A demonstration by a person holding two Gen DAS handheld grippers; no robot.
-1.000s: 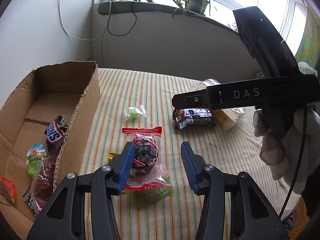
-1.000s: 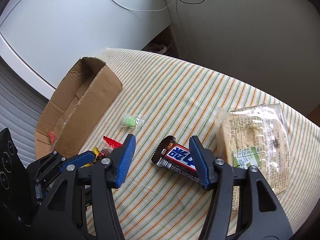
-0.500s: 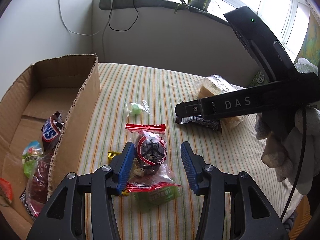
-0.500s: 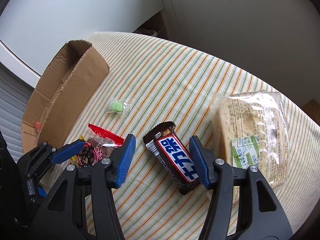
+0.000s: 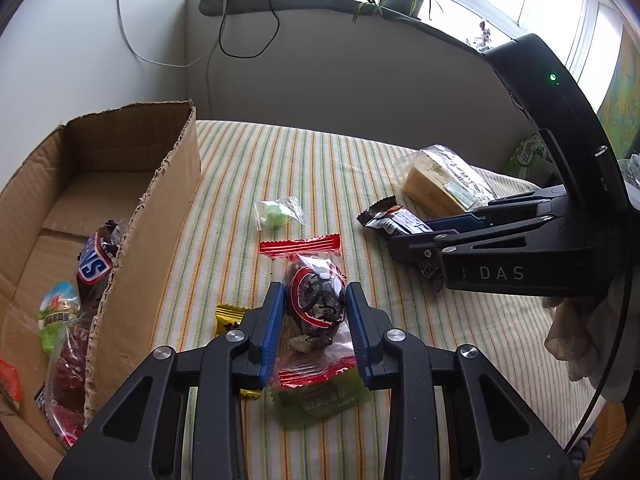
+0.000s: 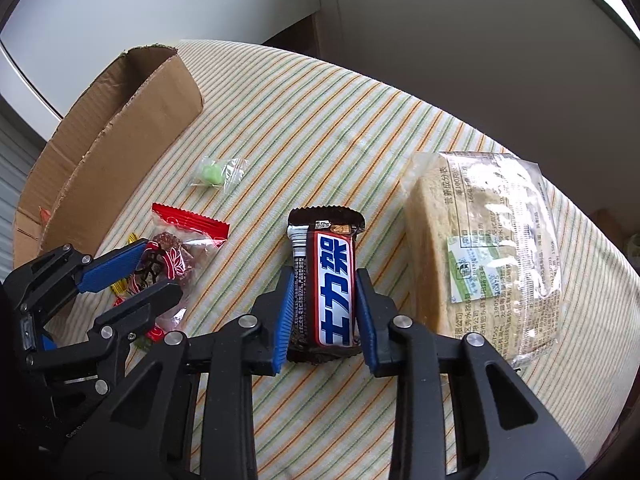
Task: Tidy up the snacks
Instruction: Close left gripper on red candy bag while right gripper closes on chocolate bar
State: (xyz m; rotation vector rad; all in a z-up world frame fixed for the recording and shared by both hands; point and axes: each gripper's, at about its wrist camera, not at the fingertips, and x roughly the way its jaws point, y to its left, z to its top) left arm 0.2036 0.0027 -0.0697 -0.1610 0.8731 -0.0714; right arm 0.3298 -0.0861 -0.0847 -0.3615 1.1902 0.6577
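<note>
Blue pads of the left gripper (image 5: 314, 322), having just closed in, pinch a red-trimmed clear snack packet (image 5: 316, 308) on the striped cloth (image 5: 320, 168). Only its view looks into the cardboard box (image 5: 160, 216), where 1 Snickers bar (image 5: 95, 262) lies. Only the right wrist view shows the right gripper (image 6: 324, 312), just closed, squeezing a chocolate bar (image 6: 326, 280) beside wrapped bread (image 6: 480, 248).

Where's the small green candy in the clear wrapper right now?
The green candy lies loose on the striped tablecloth, between the cardboard box and the chocolate bar. In the left wrist view it is just beyond the red-sealed snack bag.
</note>
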